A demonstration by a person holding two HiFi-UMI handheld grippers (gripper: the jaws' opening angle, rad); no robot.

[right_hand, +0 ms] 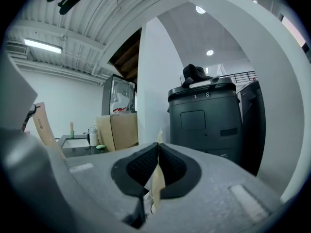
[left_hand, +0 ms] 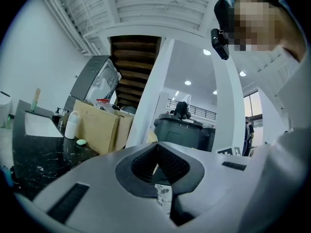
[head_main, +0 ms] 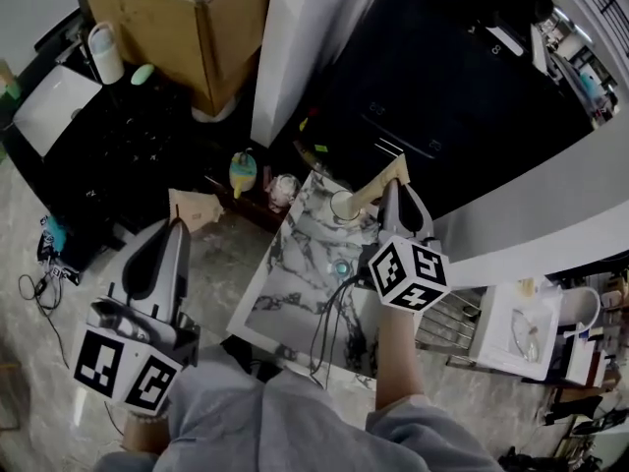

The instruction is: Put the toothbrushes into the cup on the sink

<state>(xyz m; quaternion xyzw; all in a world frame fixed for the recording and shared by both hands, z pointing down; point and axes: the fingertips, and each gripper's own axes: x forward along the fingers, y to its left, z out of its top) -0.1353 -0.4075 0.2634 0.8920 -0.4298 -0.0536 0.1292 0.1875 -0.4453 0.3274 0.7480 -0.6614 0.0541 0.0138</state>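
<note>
A tan wooden toothbrush point(head_main: 377, 186) slants down and left toward a pale cup point(head_main: 343, 206) at the far end of the marble sink counter point(head_main: 295, 273). My right gripper point(head_main: 391, 189) is shut on its handle, just right of the cup. In the right gripper view the beige handle point(right_hand: 158, 178) stands clamped between the shut jaws of that gripper point(right_hand: 158, 147). I cannot tell whether its lower end is inside the cup. My left gripper point(head_main: 177, 228) hovers left of the counter over the floor. Seen from its own view, the left gripper point(left_hand: 157, 147) is shut and holds nothing.
A cardboard box point(head_main: 187, 18), a white pillar point(head_main: 295, 47) and a big black bin point(head_main: 462, 77) stand beyond the counter. A black cable point(head_main: 329, 313) runs over the marble near the drain point(head_main: 341, 268). A white rack point(head_main: 516, 327) sits at the right.
</note>
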